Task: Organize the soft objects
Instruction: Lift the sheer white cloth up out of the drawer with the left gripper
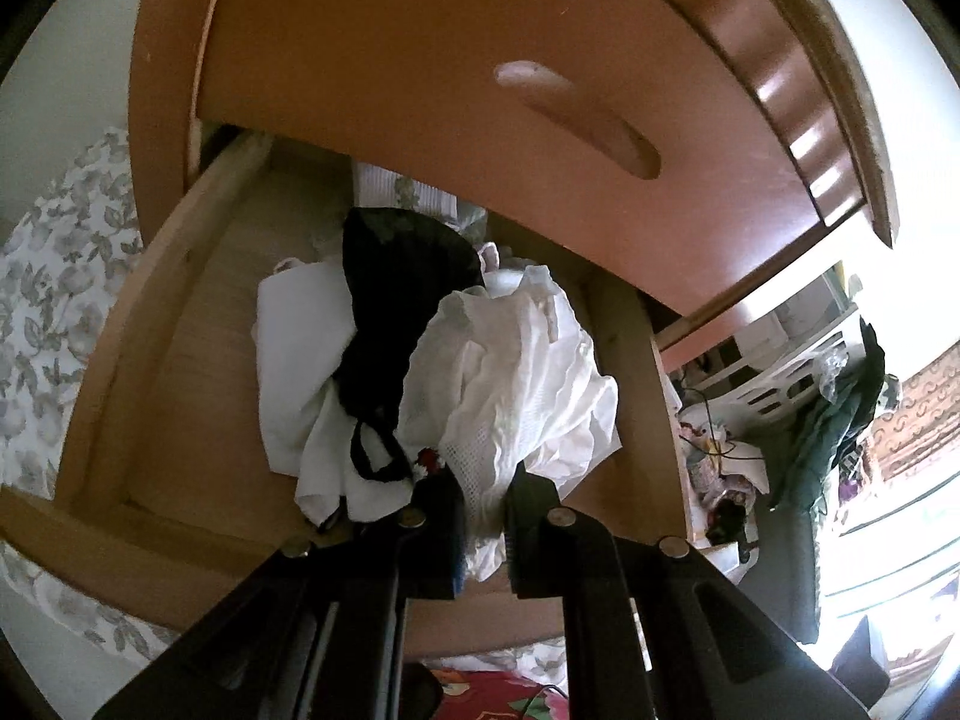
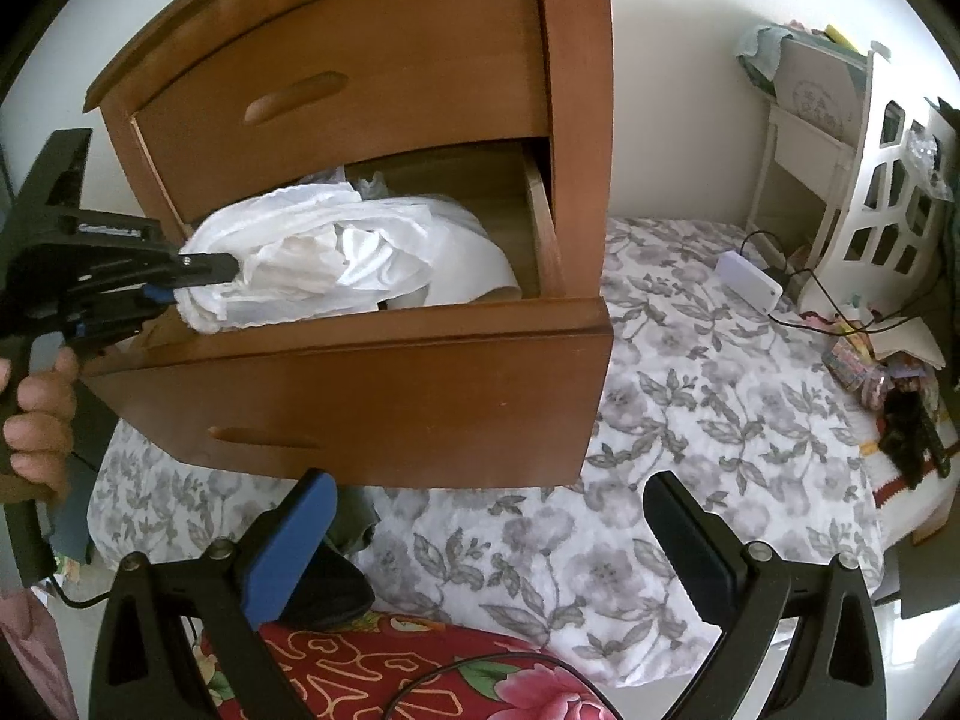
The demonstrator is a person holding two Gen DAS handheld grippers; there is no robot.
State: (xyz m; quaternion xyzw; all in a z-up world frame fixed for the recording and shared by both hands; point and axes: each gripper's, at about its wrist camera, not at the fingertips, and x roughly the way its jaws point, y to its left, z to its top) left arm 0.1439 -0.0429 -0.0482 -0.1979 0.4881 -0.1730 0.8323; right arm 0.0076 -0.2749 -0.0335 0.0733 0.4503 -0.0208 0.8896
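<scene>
Jaws of the left gripper (image 1: 483, 498) are clamped on a crumpled white thin-fabric garment (image 1: 516, 372) lying in the open lower drawer (image 2: 384, 396) of the brown wooden nightstand (image 2: 336, 90); jaws of the right gripper (image 2: 489, 540) stand released, holding nothing. Two drawers are visible. One black strappy garment (image 1: 390, 306) lies beside the white one.

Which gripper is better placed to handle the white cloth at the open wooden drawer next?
Left. The left gripper is shut on the white cloth over the open wooden drawer; the right gripper hangs open, empty, over the floral bedsheet.
</scene>
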